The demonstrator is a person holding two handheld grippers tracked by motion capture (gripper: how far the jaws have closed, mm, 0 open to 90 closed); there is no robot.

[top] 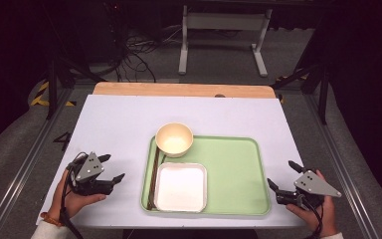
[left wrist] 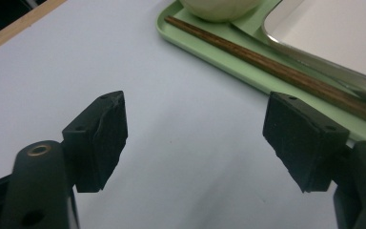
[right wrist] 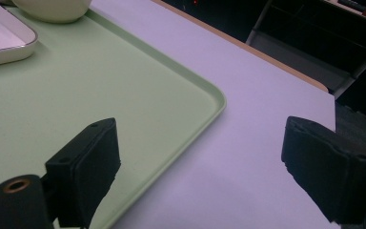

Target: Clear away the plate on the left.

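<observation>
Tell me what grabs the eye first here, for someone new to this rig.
The pale green plastic tray right of centre on the white table stands out first. On it sit a round cream bowl at the far left corner, a square white dish just nearer, and dark wooden chopsticks along the left rim. The left gripper and right gripper flank the tray, both open and holding nothing.

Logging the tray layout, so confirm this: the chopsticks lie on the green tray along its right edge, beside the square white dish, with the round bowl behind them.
Not quite: the chopsticks lie along the left edge of the green tray, not the right. The high view shows them beside the square white dish, with the round bowl behind.
</observation>
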